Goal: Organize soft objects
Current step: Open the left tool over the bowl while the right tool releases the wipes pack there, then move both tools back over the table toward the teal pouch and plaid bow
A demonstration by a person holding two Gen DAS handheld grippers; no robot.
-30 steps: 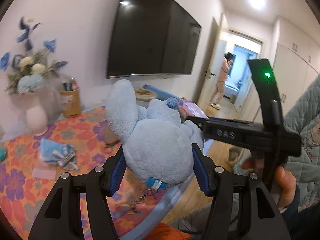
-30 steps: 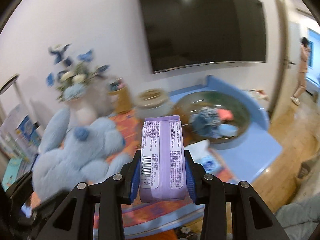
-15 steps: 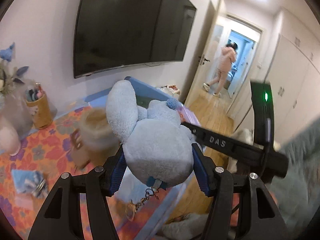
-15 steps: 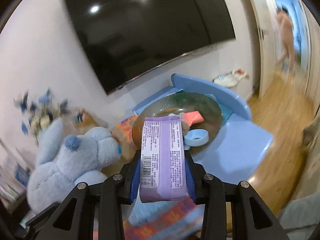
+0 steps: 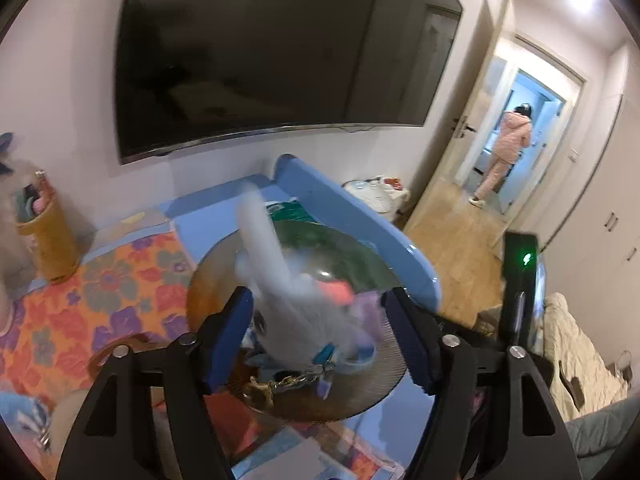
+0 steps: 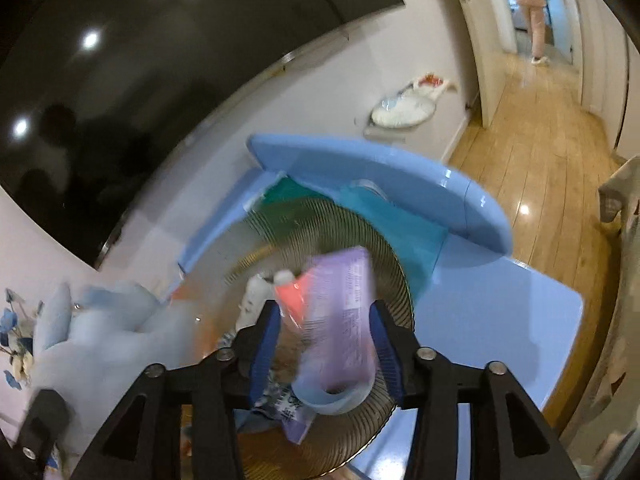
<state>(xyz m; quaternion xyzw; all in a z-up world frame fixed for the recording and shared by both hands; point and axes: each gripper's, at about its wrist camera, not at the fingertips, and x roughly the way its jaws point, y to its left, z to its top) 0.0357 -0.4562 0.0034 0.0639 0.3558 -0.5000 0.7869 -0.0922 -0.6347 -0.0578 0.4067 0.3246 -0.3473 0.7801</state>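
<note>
Hanging over the ribbed glass bowl (image 5: pixel 372 392) on the blue table (image 6: pixel 500 320), both grippers point down into it. The left gripper (image 5: pixel 320 336) has its jaws opening, the blue pads spread clear of the pale blue plush toy (image 5: pixel 288 304) between them; the toy is blurred, one long ear sticking up, its keychain (image 5: pixel 288 380) dangling at the bottom, and it lies over the middle of the bowl. The right gripper (image 6: pixel 324 344) is opening its jaws too, and the purple packet (image 6: pixel 344 312) between them is tilted and smeared with motion, loose of the left pad; I cannot tell whether it touches the right one. A light blue band (image 6: pixel 332 396) curls under the packet. In the bowl beside it lie a coral-pink item (image 6: pixel 292 296) and a white one (image 6: pixel 252 300). In the right wrist view the plush toy (image 6: pixel 104 332) shows as a blurred mass at the bowl's left edge. A flowered cloth (image 5: pixel 100 292) covers the table left of the bowl, with a yellow holder (image 5: pixel 52 236) standing on it near the wall. A big dark television (image 5: pixel 272 52) hangs above. Through the doorway, well away, a person in pink (image 5: pixel 504 156) stands with their back turned.
</note>
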